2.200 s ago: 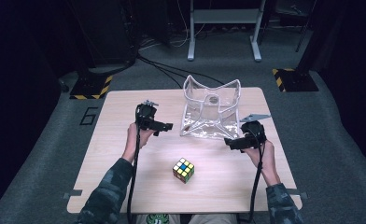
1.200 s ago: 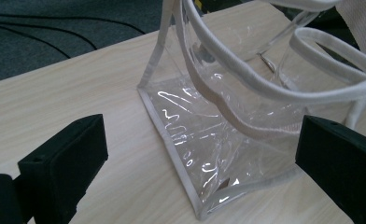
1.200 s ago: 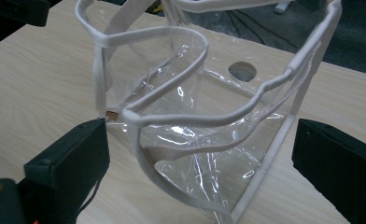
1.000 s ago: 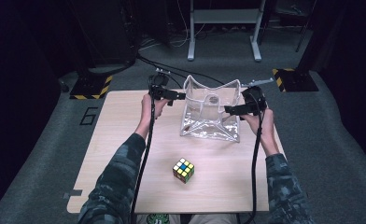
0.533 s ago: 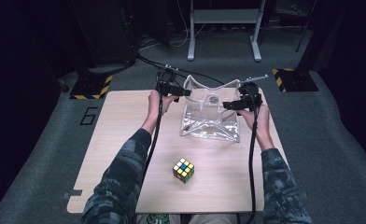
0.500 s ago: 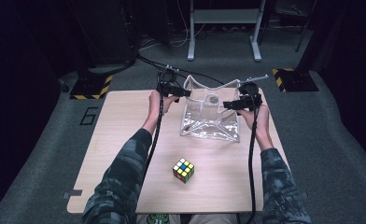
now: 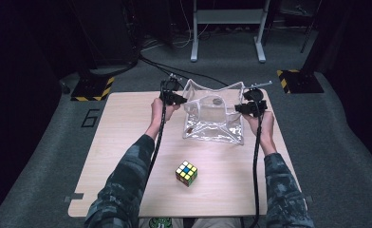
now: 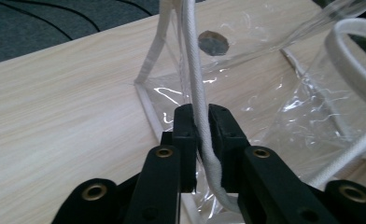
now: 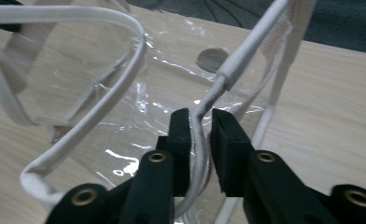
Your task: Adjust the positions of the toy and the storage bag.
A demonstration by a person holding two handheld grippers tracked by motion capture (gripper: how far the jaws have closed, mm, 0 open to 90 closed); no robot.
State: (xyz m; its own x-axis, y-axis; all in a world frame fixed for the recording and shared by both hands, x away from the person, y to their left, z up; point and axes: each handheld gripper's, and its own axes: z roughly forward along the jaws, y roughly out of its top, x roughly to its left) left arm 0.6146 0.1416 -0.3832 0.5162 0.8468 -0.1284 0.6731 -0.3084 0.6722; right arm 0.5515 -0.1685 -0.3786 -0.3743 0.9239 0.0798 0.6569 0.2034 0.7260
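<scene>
At the far half of the counter (image 7: 127, 156) sits the clear plastic bag (image 7: 212, 124), mouth up, and I have a tool on each side of it. The left tool (image 7: 177, 99) has just been closing, and in the left gripper view its jaws are pinched on the white cord handle (image 8: 197, 100) that rises along the bag's wall. The right tool (image 7: 243, 107) has just been closing too, and the right gripper view shows its jaws clamped on the other white handle (image 9: 204, 123), right where the cord kinks below its stitched cover. The second loop of cord (image 9: 78, 84) hangs slack across that view (not held by anything I can make out).

My reading is that I am taking the bag by both handles to lift it or spread its mouth. The Rubik's cube (image 7: 186, 173) lies well apart from it, on the near half of the counter.

To do this well, I want both grips firm on cord rather than on the slippery film, so I hold the squeeze and test with a small pull. Then I raise both hands evenly and draw them apart gently; an uneven pull could tip the bag or let a cord slide through the jaws.
</scene>
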